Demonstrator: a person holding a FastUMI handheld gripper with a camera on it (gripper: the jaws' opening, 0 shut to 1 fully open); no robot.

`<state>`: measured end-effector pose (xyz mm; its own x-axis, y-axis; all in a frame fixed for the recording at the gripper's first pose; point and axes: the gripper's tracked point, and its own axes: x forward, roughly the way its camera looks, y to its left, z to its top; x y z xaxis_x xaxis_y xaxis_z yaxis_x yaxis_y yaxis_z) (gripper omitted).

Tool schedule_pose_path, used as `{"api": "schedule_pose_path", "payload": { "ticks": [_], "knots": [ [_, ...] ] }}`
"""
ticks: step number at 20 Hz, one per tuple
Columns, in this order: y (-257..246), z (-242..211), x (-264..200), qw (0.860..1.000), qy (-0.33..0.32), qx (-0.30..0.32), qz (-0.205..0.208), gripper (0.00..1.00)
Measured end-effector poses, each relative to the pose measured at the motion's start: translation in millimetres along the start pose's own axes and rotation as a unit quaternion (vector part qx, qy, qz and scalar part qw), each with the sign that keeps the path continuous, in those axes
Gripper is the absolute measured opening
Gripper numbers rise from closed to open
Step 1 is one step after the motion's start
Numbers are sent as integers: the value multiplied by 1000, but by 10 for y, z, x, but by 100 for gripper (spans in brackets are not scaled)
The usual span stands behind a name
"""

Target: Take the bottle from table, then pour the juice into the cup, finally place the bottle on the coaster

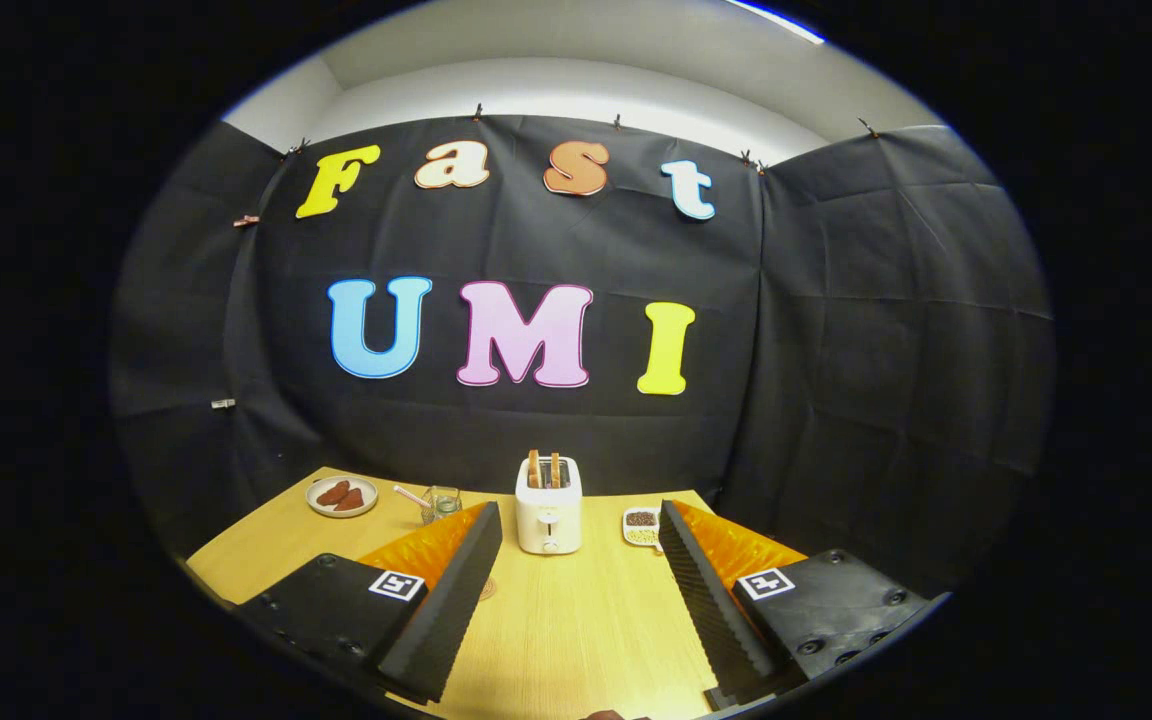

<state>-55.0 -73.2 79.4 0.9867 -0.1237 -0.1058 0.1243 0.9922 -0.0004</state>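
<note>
wooden table (576, 630) — gaping tongs (576, 540) half hide cup (443, 502), coaster (487, 588).

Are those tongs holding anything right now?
No, the tongs stand wide open with only bare table between their two fingers, and the toaster sits beyond them.

Booth with black cloth walls and a wooden bench

Black cloth wall (836, 350) is clipped up along its top edge; pale ceiling (576, 90) above; light wooden bench (576, 620) below.
</note>
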Motion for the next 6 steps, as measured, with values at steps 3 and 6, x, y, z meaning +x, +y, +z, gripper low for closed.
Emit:
{"api": "schedule_pose_path", "payload": {
  "ticks": [3, 6],
  "knots": [
    [92, 30, 65, 1000, 3, 13, 6, 97],
    [93, 94, 147, 1000, -2, 16, 7, 98]
  ]
}}
